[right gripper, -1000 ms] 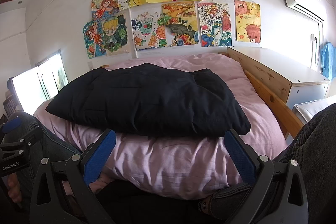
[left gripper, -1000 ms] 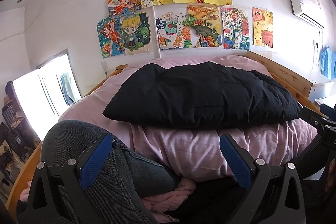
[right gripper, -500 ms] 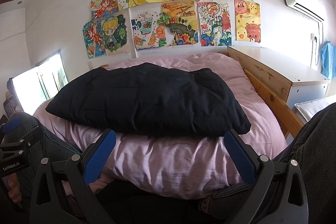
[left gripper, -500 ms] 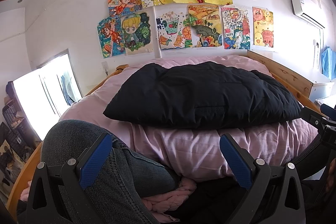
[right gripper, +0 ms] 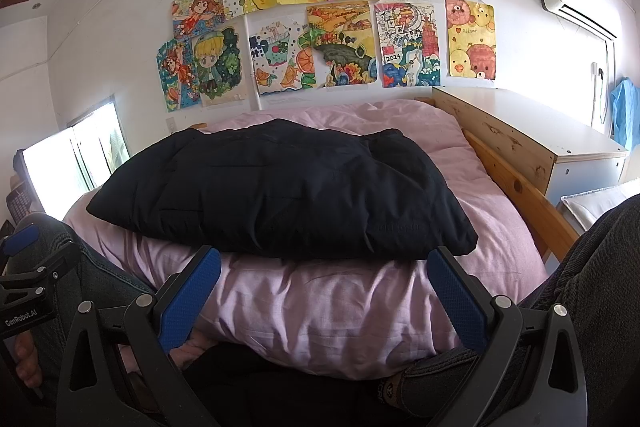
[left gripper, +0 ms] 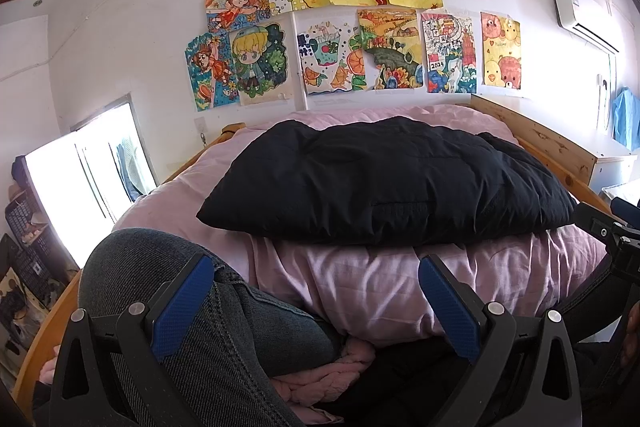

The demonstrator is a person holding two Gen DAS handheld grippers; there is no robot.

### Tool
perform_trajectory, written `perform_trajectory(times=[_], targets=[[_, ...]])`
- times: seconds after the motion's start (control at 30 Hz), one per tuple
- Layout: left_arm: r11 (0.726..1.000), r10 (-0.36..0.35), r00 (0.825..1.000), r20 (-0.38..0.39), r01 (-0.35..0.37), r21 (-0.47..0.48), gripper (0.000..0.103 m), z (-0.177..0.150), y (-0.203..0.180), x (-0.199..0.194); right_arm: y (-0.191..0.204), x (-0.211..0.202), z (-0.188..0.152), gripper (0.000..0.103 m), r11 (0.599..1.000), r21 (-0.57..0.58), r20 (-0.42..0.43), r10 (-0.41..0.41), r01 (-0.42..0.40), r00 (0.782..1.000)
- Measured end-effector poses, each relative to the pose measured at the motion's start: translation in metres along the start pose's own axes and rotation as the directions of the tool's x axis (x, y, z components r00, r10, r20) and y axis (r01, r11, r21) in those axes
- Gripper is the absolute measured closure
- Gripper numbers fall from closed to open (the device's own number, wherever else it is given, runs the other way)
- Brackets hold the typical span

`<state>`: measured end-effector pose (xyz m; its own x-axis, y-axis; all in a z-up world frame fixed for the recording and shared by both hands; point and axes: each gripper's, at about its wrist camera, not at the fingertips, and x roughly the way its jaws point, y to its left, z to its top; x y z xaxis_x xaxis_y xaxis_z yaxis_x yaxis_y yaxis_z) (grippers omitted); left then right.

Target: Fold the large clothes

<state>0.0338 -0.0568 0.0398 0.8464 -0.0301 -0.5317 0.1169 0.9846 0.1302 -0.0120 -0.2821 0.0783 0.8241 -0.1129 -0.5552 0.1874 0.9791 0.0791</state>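
Note:
A black padded garment [left gripper: 384, 179] [right gripper: 280, 195] lies folded into a thick rectangle on top of a bulging pink duvet [left gripper: 380, 283] [right gripper: 320, 311] on the bed. My left gripper [left gripper: 316, 301] is held low in front of the duvet, open, with nothing between its blue pads; its left finger [left gripper: 182, 307] overlaps a knee in grey jeans. My right gripper [right gripper: 324, 295] is likewise open and empty, just short of the garment's near edge. Each gripper shows at the edge of the other's view.
A person's knees in grey jeans [left gripper: 168, 291] [right gripper: 600, 267] flank the grippers. A wooden bed rail [right gripper: 516, 187] and a wood-and-white cabinet [right gripper: 532, 131] stand on the right. Drawings [left gripper: 348, 27] cover the far wall; a bright window [left gripper: 80, 179] is at the left.

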Motion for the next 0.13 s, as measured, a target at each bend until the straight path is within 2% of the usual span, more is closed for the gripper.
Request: perform_trajectory(times=[0.13], targets=[[1.000, 0.001, 1.000, 0.000, -0.001, 0.000, 0.000, 0.0005, 0.0036, 0.0024, 0.0000, 0.0000, 0.0005, 0.001, 1.000, 0.001, 0.000, 0.000, 0.000, 1.000]])
